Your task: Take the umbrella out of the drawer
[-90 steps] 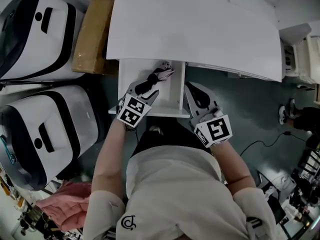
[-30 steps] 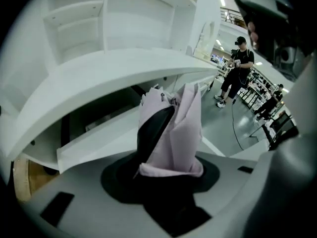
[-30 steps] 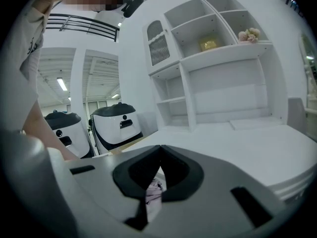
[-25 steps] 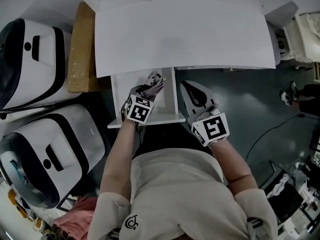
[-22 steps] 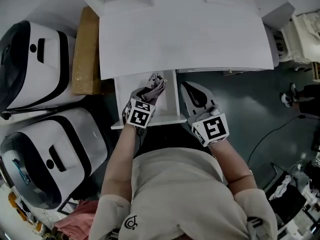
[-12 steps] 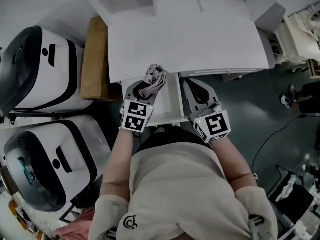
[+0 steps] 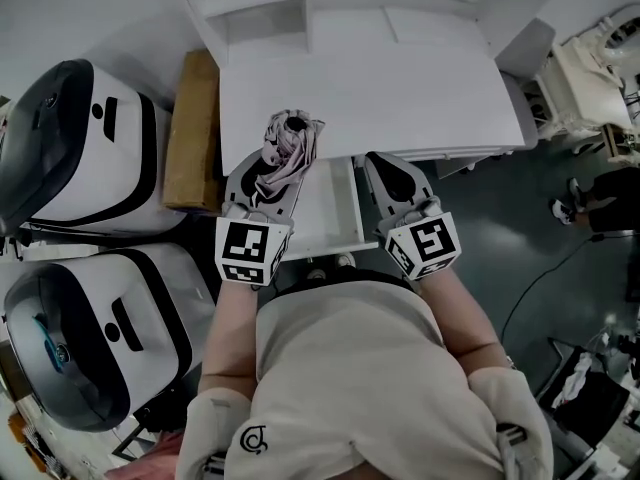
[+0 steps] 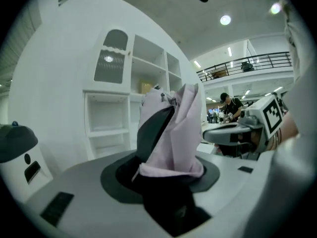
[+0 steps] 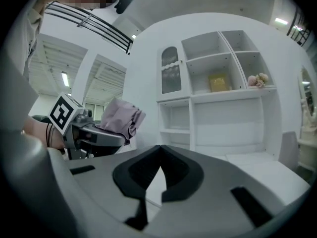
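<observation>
A folded pink umbrella (image 7: 291,140) with a dark end stands up between the jaws of my left gripper (image 7: 274,164), above the front of the white desk (image 7: 400,98). In the left gripper view the jaws of the left gripper (image 8: 166,133) press on the umbrella (image 8: 182,125), which points upward. The white drawer (image 7: 335,230) is pulled open below, between my two grippers. My right gripper (image 7: 386,165) hovers over the drawer's right side. Its tips meet with nothing between them in the right gripper view (image 9: 159,150). That view also shows the umbrella (image 9: 121,118) at the left.
Two large white-and-black machines (image 7: 70,138) (image 7: 90,318) stand at the left, beside a brown cardboard box (image 7: 195,133). A white shelf unit (image 7: 270,8) rises behind the desk. Cables (image 7: 560,268) lie on the dark floor at the right.
My left gripper has risen out of the drawer with the umbrella, up to the height of the desk top. The right gripper has risen a little.
</observation>
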Available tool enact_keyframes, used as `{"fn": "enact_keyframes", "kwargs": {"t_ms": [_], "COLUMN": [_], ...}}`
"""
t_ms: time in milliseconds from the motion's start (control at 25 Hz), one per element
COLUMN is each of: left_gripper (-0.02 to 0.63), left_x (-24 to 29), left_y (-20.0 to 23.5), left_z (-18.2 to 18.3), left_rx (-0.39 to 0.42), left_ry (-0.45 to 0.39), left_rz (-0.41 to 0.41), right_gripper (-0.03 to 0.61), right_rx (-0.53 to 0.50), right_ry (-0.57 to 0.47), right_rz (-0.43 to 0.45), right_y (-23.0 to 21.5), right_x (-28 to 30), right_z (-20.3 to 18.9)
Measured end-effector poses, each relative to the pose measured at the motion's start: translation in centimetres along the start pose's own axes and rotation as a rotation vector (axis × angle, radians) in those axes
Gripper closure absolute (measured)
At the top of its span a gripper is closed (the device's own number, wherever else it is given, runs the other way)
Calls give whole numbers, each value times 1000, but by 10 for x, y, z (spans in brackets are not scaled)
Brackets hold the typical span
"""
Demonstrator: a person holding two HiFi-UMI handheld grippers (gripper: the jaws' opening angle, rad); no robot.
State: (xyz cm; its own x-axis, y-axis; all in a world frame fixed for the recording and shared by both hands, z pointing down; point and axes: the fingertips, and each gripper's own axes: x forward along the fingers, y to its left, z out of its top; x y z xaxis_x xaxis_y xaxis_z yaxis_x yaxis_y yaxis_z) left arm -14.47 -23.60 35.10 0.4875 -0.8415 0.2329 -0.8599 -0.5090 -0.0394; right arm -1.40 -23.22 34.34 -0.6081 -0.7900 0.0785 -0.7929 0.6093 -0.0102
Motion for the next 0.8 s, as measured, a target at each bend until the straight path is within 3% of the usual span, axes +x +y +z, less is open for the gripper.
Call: {"fn": "enact_keyframes", "kwargs": {"t_ms": [360,520,800], "left_gripper": [399,399,399], "left_x": [-44,-49,-51], "left_y": [23,21,20], "left_z": [56,69,69], "left_rx": [15,45,16], "left_ry": [-223,-253,-257], "left_rz": [56,58,73], "right_gripper": [572,574,574], "right_rx": [-60,-68,-51], "right_ry": [-36,-63,-78], "right_rz": [46,75,102], "right_y": [9,14,19], "right_x": [1,1,1], "right_z": [30,38,42]}}
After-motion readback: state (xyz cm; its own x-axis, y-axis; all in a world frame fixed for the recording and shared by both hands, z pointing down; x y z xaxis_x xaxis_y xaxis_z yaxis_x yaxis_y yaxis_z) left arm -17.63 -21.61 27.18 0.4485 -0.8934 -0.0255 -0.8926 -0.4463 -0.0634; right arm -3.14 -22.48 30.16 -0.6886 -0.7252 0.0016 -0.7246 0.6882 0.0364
